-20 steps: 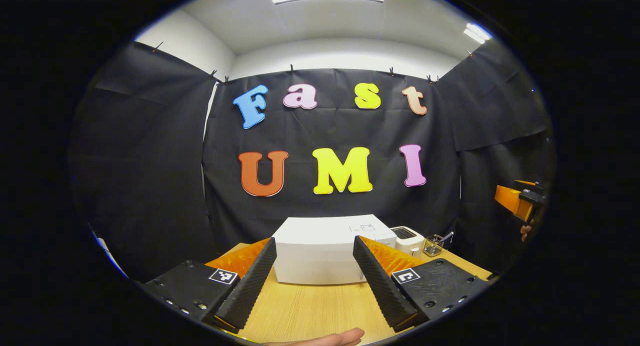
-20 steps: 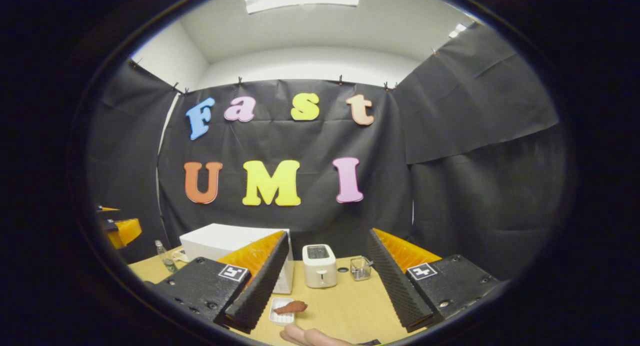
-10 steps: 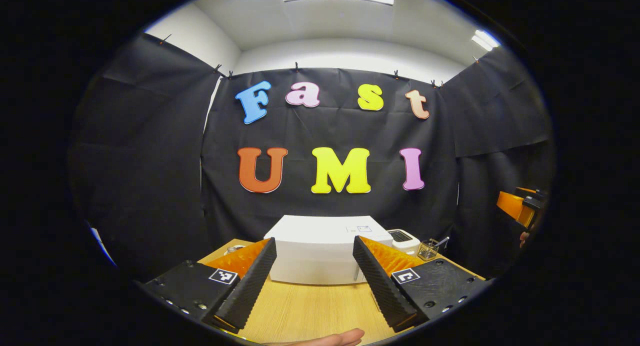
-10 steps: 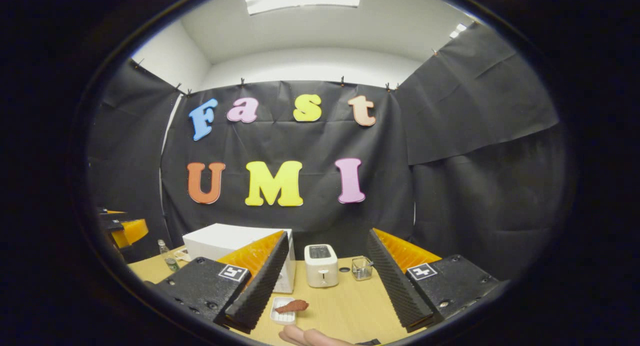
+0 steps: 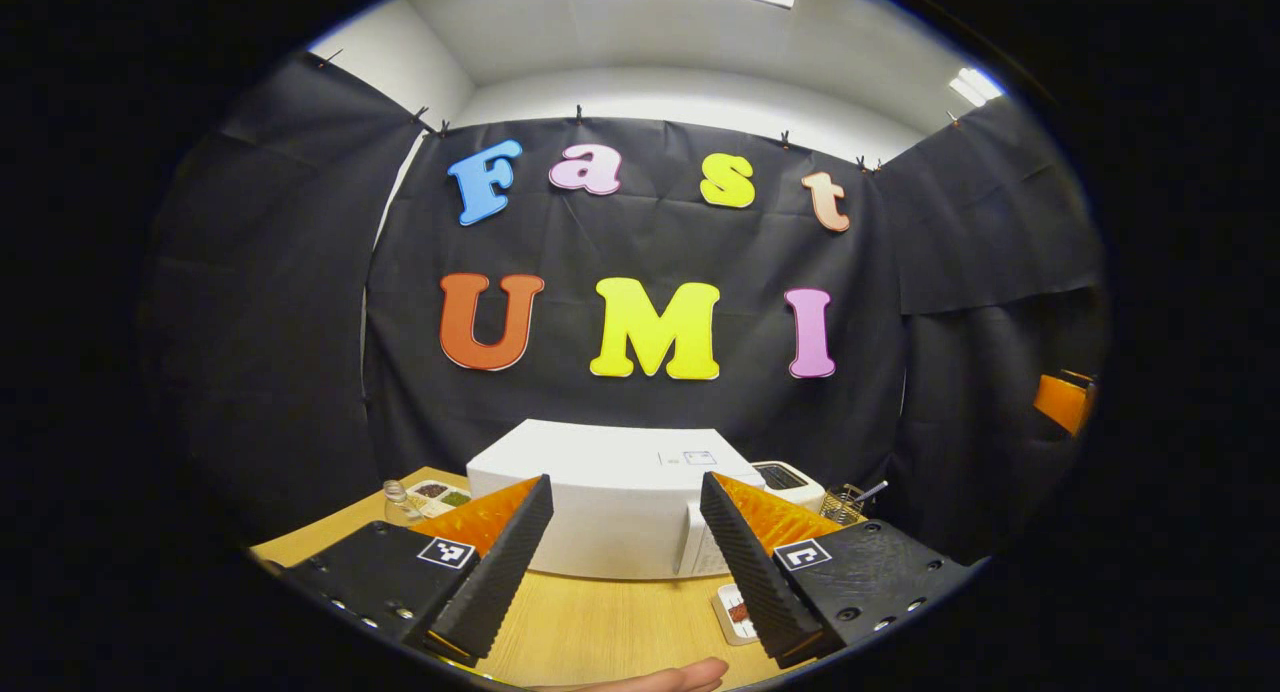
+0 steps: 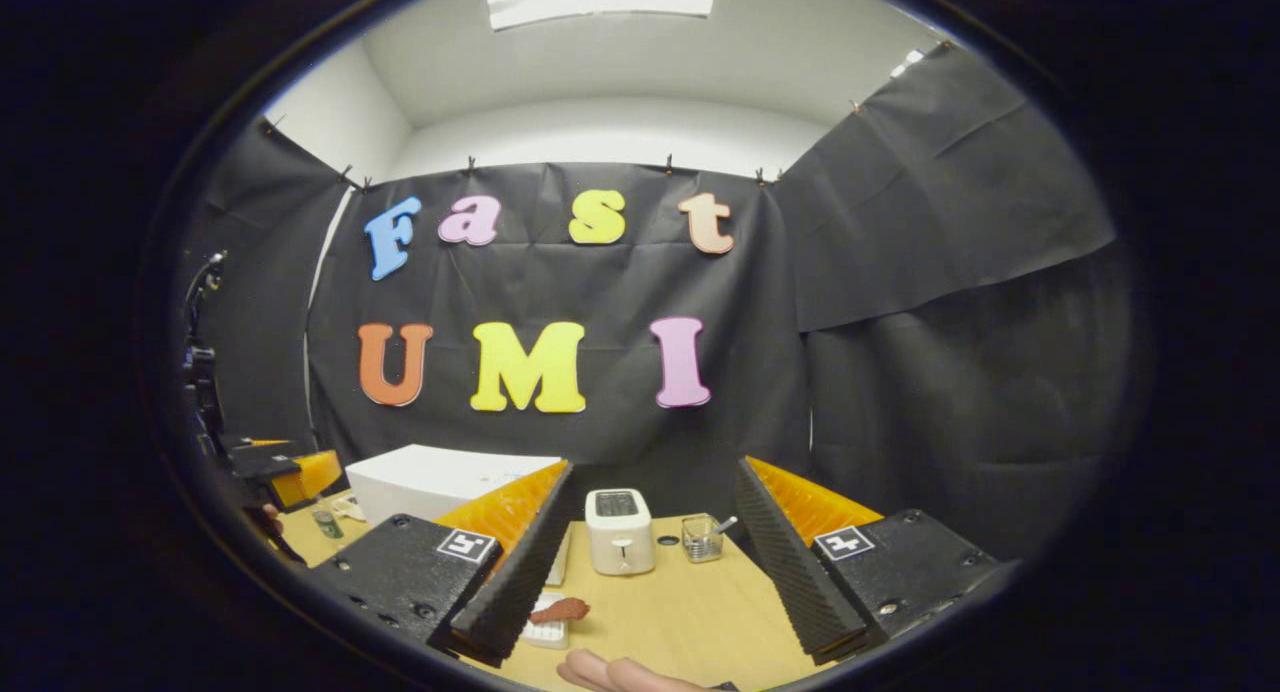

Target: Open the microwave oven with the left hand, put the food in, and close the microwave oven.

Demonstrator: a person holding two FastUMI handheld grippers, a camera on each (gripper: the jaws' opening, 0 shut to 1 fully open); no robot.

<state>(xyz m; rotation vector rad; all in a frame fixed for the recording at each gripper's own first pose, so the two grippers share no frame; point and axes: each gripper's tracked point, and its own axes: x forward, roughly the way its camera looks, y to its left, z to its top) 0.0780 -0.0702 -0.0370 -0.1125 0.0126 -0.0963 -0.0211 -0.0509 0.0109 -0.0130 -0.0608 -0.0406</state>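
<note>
No readable text; microwave [image 5: 610, 502] label too small.

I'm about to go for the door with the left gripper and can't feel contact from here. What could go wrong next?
1. The left gripper is open, apart from the shut microwave; no handle is visible, so the grab may miss.
2. The food tray lies just in front of the microwave; a swinging door might knock it.
3. The toaster and the small wire basket stand close by, crowding the right gripper.
</note>
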